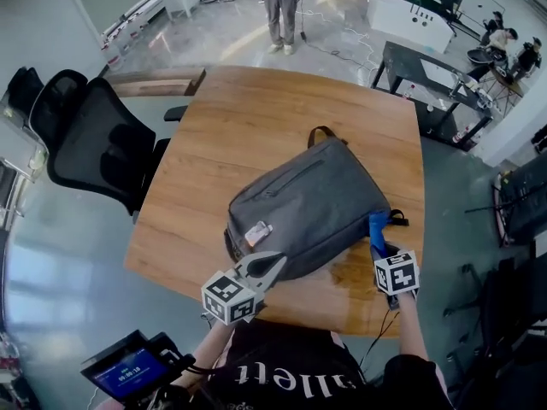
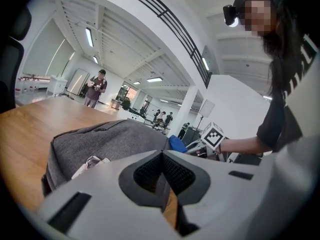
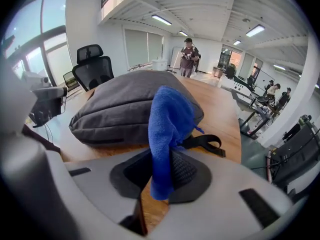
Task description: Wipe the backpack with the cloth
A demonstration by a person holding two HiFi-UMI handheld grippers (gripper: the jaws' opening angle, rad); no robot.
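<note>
Left tongs [image 1: 272,266], pressed together and empty, point at the near edge of the grey backpack [image 1: 312,199]. The backpack lies flat on the worktop [image 1: 256,118], handle end pointing away. Right tongs [image 1: 379,248], clamped on the blue cloth [image 1: 376,227], stand just beside the bag's right side. The bag lies ahead and leftward of them, so they are best placed to wipe.

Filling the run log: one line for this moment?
right gripper: shut on blue cloth, at backpack's edge | left gripper: shut, empty | backpack: lying on table
</note>
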